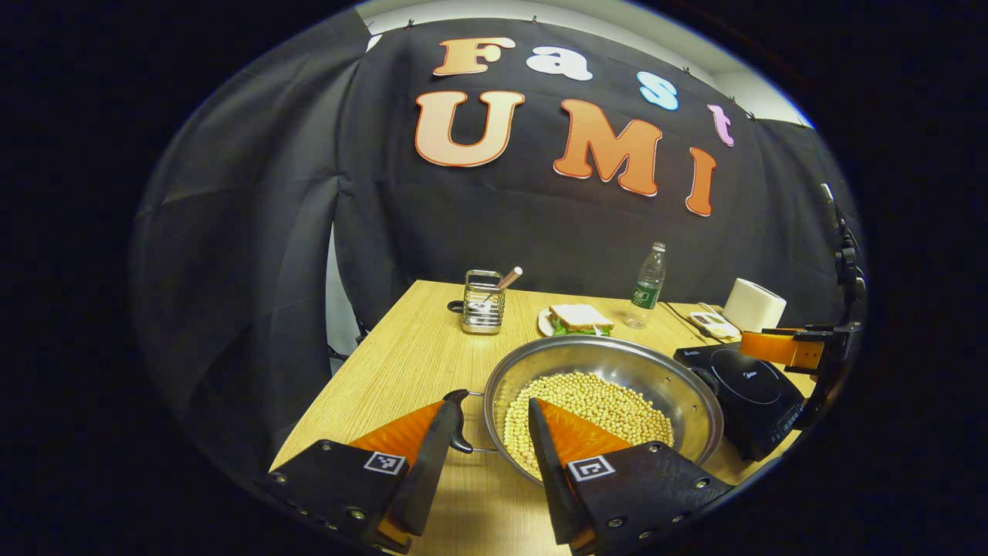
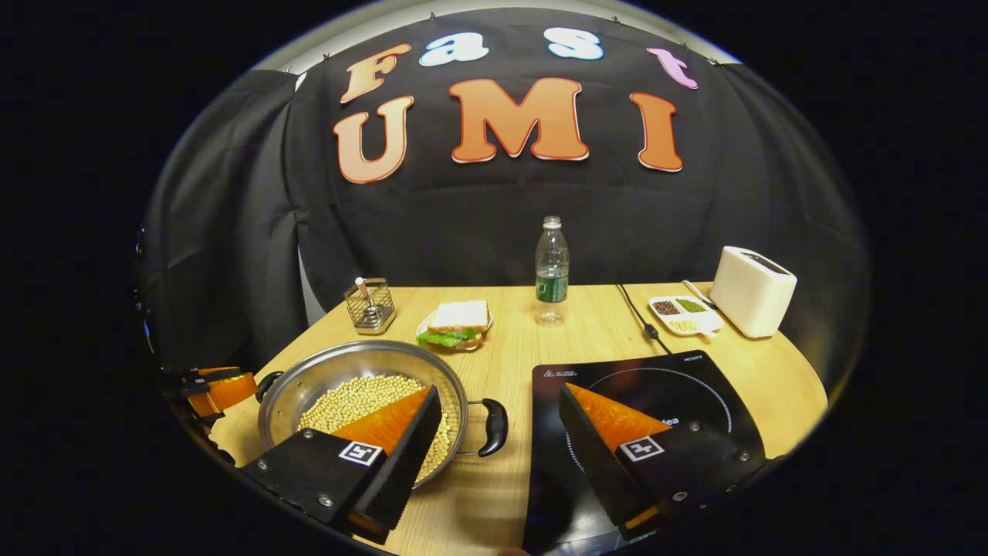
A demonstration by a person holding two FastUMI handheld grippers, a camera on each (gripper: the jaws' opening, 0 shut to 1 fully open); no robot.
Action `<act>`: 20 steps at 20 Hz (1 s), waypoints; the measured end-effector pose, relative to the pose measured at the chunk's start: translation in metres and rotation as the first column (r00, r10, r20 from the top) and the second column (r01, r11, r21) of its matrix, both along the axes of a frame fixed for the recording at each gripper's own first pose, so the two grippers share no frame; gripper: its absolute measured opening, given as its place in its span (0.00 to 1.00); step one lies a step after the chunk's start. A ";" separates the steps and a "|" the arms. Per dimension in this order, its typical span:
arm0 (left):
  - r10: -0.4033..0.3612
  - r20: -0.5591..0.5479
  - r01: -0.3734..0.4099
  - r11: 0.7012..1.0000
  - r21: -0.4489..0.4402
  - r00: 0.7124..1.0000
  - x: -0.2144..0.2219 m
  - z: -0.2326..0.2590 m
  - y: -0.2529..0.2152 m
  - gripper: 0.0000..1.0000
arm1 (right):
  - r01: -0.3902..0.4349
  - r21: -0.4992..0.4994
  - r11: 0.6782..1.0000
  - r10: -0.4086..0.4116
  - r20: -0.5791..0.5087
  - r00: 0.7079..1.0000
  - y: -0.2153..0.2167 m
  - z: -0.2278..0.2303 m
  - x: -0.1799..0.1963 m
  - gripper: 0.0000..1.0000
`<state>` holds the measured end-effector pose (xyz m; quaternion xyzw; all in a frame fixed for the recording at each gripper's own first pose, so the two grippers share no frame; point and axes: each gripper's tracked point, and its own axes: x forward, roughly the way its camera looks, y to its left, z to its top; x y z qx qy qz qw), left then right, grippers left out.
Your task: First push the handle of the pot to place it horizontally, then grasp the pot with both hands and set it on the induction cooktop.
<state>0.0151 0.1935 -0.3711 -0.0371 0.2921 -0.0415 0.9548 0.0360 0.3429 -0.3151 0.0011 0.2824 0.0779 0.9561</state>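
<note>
In the left gripper view, left to right: the light wooden table (image 1: 401,363) fills the lower middle of the frame. At bottom centre the left gripper (image 1: 494,421) has its fingers spread wide and pinches nothing; its left finger sits just at the near black handle (image 1: 460,421) of the pot, and its right finger lies over the pot's rim and contents. The round shiny steel pot filled with pale soybeans (image 1: 602,398) stands right of centre. Behind it, upper centre, are a wire mesh utensil holder (image 1: 483,301), a sandwich with lettuce on a white plate (image 1: 579,318) and a clear plastic water bottle (image 1: 647,287). To the right lies the flat black induction cooktop (image 1: 752,390), just beside the pot, with a white toaster (image 1: 753,304) behind it. At the far right edge the other gripper (image 1: 787,347) hovers over the cooktop.

In the right gripper view, the pot (image 2: 363,394) sits at lower left on the table (image 2: 509,340), its black side handle (image 2: 494,427) pointing right toward the cooktop (image 2: 656,386) at lower right. The right gripper (image 2: 498,405) is spread wide, holding nothing, one finger over the pot and the other over the cooktop. A small white divided dish of beans (image 2: 683,315) lies left of the toaster (image 2: 752,291), upper right.
</note>
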 end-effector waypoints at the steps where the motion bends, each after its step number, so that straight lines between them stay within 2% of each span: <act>1: -0.007 -0.010 0.007 1.000 0.006 1.000 0.002 -0.005 0.001 0.62 | -0.001 -0.006 1.000 0.001 -0.017 1.000 0.003 -0.007 0.001 0.96; 2: -0.013 -0.019 0.013 1.000 0.016 1.000 0.005 -0.009 0.001 0.67 | -0.005 -0.012 1.000 0.005 -0.033 0.999 0.008 -0.015 0.001 0.96; 3: -0.017 -0.029 0.018 0.999 0.029 0.999 0.006 -0.014 0.004 0.79 | -0.009 -0.017 1.000 0.008 -0.049 0.999 0.013 -0.022 0.003 0.96; 4: -0.022 -0.043 0.023 0.999 0.038 0.999 0.007 -0.020 0.005 0.81 | -0.011 -0.022 1.000 0.009 -0.066 0.998 0.016 -0.030 0.002 0.96; 9: -0.005 -0.121 0.006 1.000 0.009 0.993 0.013 -0.051 0.012 0.81 | -0.012 -0.043 0.999 0.006 -0.131 0.991 0.025 -0.056 0.009 0.96; 17: 0.000 -0.130 -0.005 0.999 -0.041 0.991 0.022 -0.059 0.012 0.80 | 0.015 -0.026 1.000 -0.020 -0.204 0.979 0.023 -0.079 0.017 0.96; 19: 0.012 -0.154 -0.015 1.000 -0.021 0.988 0.023 -0.065 0.014 0.82 | -0.002 -0.025 1.000 -0.003 -0.227 0.974 0.028 -0.085 0.014 0.89; 20: 0.022 -0.159 -0.026 0.999 -0.025 0.987 0.022 -0.068 0.017 0.71 | 0.001 -0.043 0.999 -0.011 -0.224 0.974 0.024 -0.087 0.014 0.83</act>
